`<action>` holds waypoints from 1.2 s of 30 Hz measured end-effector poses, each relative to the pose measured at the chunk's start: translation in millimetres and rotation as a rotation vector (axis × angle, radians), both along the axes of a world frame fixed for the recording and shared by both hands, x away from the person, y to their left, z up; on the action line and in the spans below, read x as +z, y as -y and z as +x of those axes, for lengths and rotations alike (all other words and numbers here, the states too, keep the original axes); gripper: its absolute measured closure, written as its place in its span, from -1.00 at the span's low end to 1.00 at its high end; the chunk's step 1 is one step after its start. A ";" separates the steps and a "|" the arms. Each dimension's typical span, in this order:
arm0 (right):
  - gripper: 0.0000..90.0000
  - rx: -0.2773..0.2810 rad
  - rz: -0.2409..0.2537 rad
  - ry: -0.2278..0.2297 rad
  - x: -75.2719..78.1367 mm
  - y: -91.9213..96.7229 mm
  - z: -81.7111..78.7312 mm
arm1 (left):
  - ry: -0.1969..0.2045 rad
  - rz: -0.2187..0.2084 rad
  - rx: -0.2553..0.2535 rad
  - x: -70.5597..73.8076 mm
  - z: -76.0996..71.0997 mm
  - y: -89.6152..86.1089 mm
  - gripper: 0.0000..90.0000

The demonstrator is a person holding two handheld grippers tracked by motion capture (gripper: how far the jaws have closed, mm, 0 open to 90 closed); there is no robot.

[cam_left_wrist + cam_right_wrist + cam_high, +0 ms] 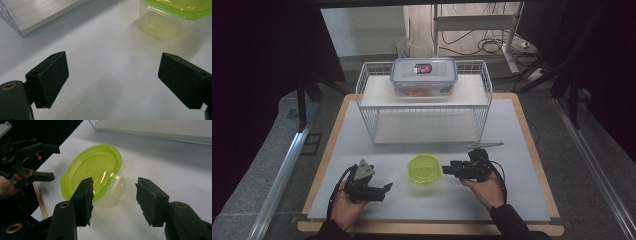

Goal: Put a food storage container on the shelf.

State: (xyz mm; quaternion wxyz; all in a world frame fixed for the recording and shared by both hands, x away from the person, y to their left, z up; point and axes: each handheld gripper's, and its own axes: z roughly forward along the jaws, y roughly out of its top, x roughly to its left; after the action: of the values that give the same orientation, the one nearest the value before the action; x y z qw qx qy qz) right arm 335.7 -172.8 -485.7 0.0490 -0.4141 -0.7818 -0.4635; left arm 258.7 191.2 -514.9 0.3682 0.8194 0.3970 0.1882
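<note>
**Green-lidded tub between two open grippers**

Green-lidded container [424, 169] sits on white table [522, 150], in front of wire rack [424, 102]. Left gripper [386, 187] jaws wide, empty, container just beyond. Right gripper [446, 170] jaws parted, empty, near container's edge, not touching.

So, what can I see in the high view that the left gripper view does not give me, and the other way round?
High view alone: the clear box with a blue-rimmed lid on the top shelf of the white wire rack, both hands, the right gripper open beside the green-lidded container, and a thin metal tool lying near the rack.

Left gripper view alone: the left gripper from close up, jaws wide apart with bare table between them, and the container's clear wall under its lid.

Both: the green-lidded container, the white table top and part of the rack.
</note>
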 end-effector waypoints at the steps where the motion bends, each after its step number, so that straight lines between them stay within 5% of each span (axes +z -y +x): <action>1: 0.10 -0.004 0.000 -0.012 -0.6 -3.8 2.1 | 0.000 0.002 -0.002 -0.1 0.0 0.3 -0.79; 8: 0.23 -0.043 0.057 -0.136 -13.6 -18.0 15.2 | 0.000 0.005 -0.012 -0.9 -0.1 1.5 -0.79; 17: 0.70 -0.056 0.159 -0.283 -24.9 -20.1 21.1 | 0.000 0.031 -0.037 -2.2 -0.4 5.0 -0.79; 25: 0.80 -0.043 0.156 -0.284 -21.0 -19.9 20.8 | 0.014 0.034 -0.039 -0.7 -1.6 5.5 -0.79; 36: 0.80 -0.019 0.176 -0.232 14.5 -20.3 21.6 | 0.026 0.044 -0.026 0.7 -2.2 4.0 -0.80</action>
State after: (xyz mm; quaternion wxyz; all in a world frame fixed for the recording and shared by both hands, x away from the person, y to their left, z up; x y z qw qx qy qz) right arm 357.4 -152.5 -471.2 0.1708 -0.4665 -0.7232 -0.4798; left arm 256.5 187.2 -514.2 0.3576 0.8298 0.3774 0.2028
